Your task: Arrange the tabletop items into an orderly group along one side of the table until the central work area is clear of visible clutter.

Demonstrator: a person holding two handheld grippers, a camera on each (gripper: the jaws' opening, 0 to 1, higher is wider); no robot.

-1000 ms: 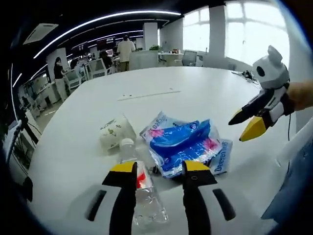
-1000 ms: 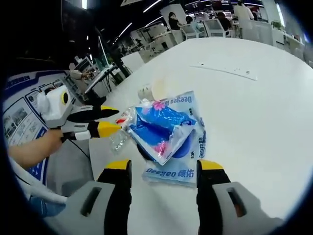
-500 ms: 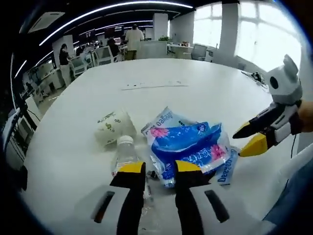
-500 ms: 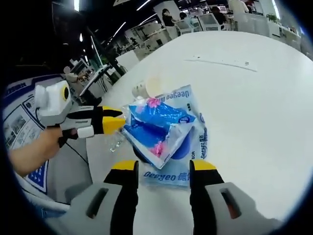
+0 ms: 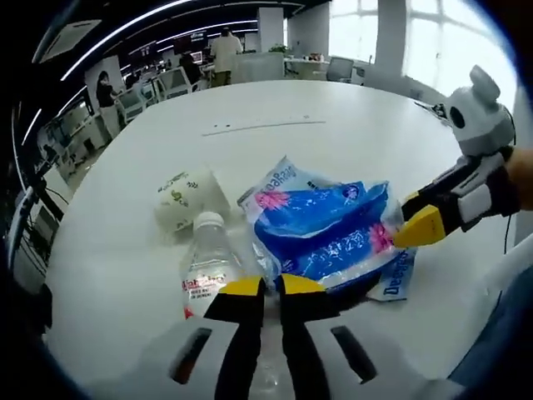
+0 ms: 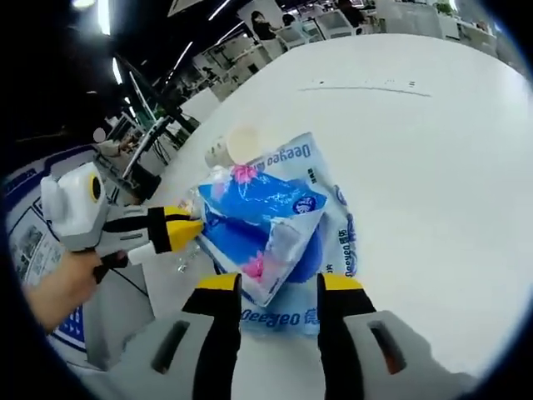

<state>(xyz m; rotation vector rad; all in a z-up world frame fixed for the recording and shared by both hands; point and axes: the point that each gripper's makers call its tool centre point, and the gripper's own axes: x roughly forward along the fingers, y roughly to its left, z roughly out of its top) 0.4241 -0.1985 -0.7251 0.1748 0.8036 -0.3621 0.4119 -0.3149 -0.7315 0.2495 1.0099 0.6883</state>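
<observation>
Right now the clutter sits bunched near one edge of the big white table (image 5: 350,125), the side closest to the person. Over in the left gripper view, the left gripper (image 5: 263,287) has its yellow-tipped jaws nearly together, a thin gap between them, and I can't tell whether anything is pinched there. Its tips sit just at the near end of the clear water bottle (image 5: 206,267), which lies on its side with its white cap pointing away, beside the blue tissue packs (image 5: 329,232). A paper cup (image 5: 181,202) lies tipped over just beyond the bottle, touching or nearly touching it. Coming in from the right, the right gripper (image 5: 416,218) has its tips against the far edge of the blue packs. Switching to the right gripper view, its jaws (image 6: 279,283) are parted, straddling the corner of the stacked packs (image 6: 266,212) without closing on them. From the left, the other gripper (image 6: 187,227) pokes at the packs' side, a hand (image 6: 62,283) gripping it. Farther out, the table's middle stretches bare toward a distant office.
</observation>
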